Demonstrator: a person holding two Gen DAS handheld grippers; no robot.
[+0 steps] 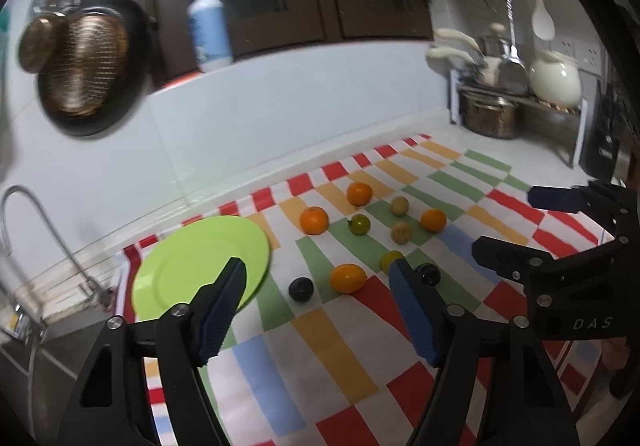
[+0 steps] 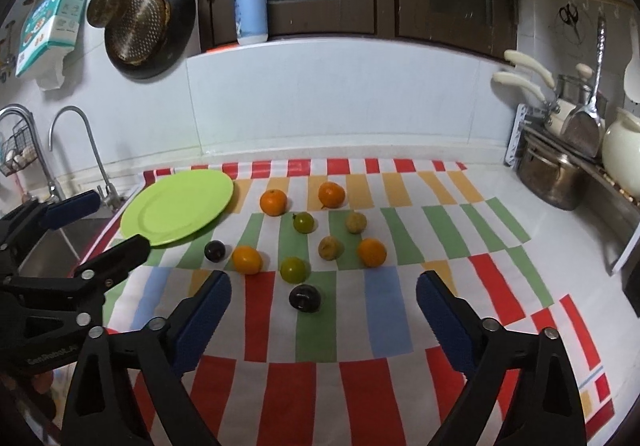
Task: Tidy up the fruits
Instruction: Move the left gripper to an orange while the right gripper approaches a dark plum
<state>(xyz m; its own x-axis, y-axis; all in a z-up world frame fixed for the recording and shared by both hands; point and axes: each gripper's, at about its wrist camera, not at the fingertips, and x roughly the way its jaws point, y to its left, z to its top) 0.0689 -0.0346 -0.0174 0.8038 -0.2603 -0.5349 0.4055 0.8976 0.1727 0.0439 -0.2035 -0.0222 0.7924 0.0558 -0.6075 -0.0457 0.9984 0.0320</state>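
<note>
Several fruits lie loose on a checked cloth (image 2: pixel 384 310): three oranges (image 2: pixel 273 202), a yellow-orange fruit (image 2: pixel 247 260), two green ones (image 2: pixel 294 270), two tan ones (image 2: pixel 330 248) and two dark plums (image 2: pixel 305 298). An empty green plate (image 2: pixel 176 208) sits at the cloth's left end. My right gripper (image 2: pixel 324 282) is open above the cloth, the near plum just beyond its fingertips. My left gripper (image 1: pixel 316 270) is open too, with the yellow-orange fruit (image 1: pixel 347 278) and a plum (image 1: pixel 301 289) lying past its tips. Neither holds anything. The plate (image 1: pixel 188 258) lies behind its left finger.
A sink with two taps (image 2: pixel 76 150) lies left of the cloth. A rack with pots (image 2: pixel 556 174) and a white kettle (image 2: pixel 624 150) stands at the right. Pans (image 2: pixel 148 26) hang on the wall, and a pump bottle (image 2: pixel 251 6) stands on the ledge behind.
</note>
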